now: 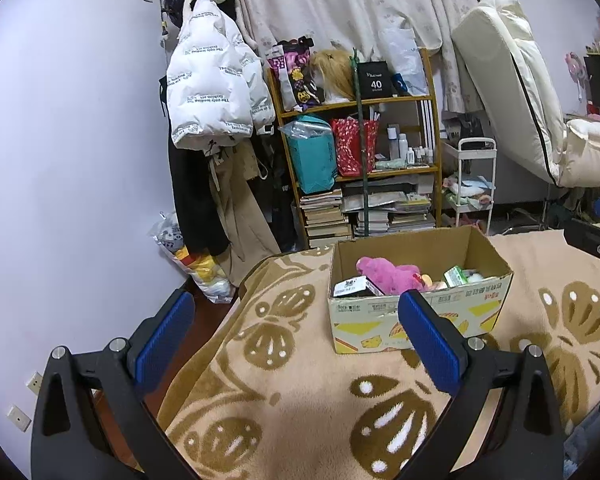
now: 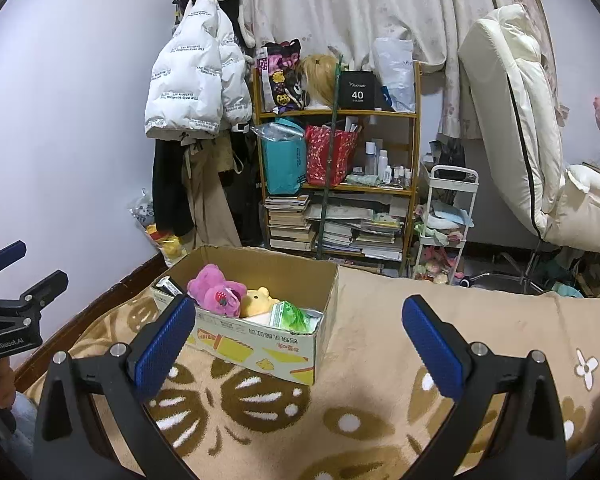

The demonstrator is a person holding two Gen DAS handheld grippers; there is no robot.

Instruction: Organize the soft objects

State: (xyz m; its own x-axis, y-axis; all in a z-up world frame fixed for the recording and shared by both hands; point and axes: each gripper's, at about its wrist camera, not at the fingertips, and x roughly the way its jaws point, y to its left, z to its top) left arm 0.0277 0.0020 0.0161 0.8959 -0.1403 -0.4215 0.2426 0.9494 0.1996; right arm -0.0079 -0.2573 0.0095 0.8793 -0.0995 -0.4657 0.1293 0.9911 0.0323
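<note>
The left tongs [image 1: 296,312] are spread wide and hold nothing; they hover above a beige blanket [image 1: 300,392] with brown flower patterns. Ahead of them and a little to the right stands an open cardboard box [image 1: 380,312], and the right blue pad [image 1: 428,340] partly covers its front wall in the left wrist view. Inside the box lies a pink plush toy [image 1: 388,274] near the middle, with a dark small carton [image 1: 354,286] to its left and a green packet [image 1: 456,276] to its right.

The right tongs [image 2: 296,316] are also spread wide and empty. From them, the box [image 2: 260,344] is ahead and to the left, just behind the left blue pad [image 2: 164,344]. Here the pink plush [image 2: 216,290] touches a yellow plush toy [image 2: 260,300], and the green packet [image 2: 290,314] lies to the right of them. Far behind the box stands a wooden shelf [image 2: 414,152] with bags and books.
</note>
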